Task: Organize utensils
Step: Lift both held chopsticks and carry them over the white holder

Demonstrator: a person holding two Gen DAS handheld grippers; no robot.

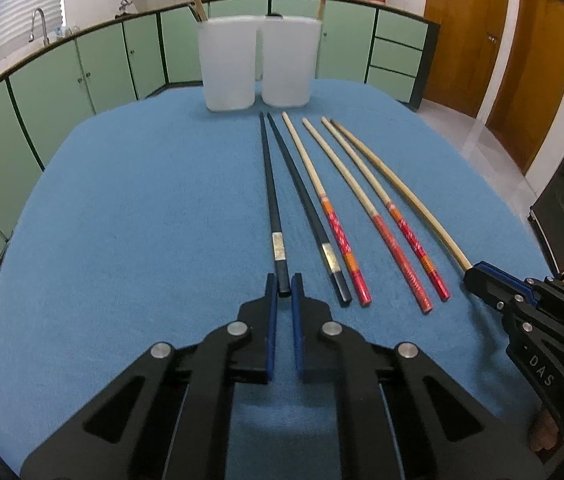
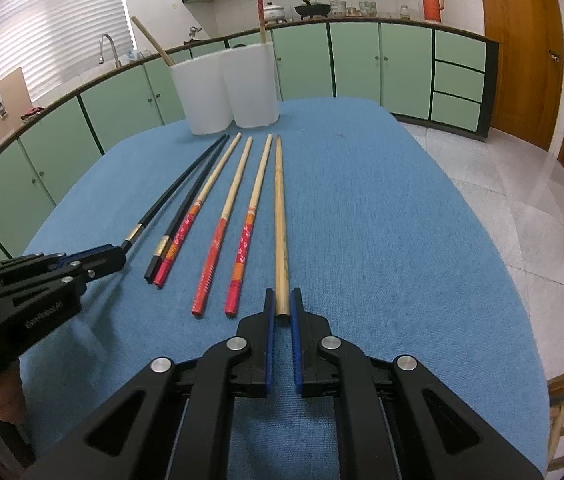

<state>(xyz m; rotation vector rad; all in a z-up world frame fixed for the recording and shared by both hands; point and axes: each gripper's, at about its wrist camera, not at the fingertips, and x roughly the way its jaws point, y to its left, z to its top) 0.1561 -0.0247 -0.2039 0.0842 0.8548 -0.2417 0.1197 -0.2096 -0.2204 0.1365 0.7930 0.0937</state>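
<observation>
Several chopsticks lie side by side on a blue cloth [image 1: 122, 200]. My left gripper [image 1: 283, 286] is shut on the near end of the leftmost black chopstick [image 1: 270, 184], also seen in the right wrist view [image 2: 170, 196]. My right gripper [image 2: 282, 300] is shut on the near end of the plain wooden chopstick [image 2: 280, 216] at the right of the row; it shows in the left wrist view [image 1: 402, 192]. Between them lie a second black chopstick [image 1: 306, 208] and three red-handled ones [image 1: 338, 224]. Two white cups [image 1: 228, 64] [image 1: 287, 60] stand at the far end, each holding one chopstick.
The cloth-covered table's right edge [image 2: 502, 240] drops to a tiled floor. Green kitchen cabinets [image 1: 82, 80] run behind the table, with a sink tap [image 1: 40, 24] at the far left. Wooden doors [image 1: 482, 32] stand at the right.
</observation>
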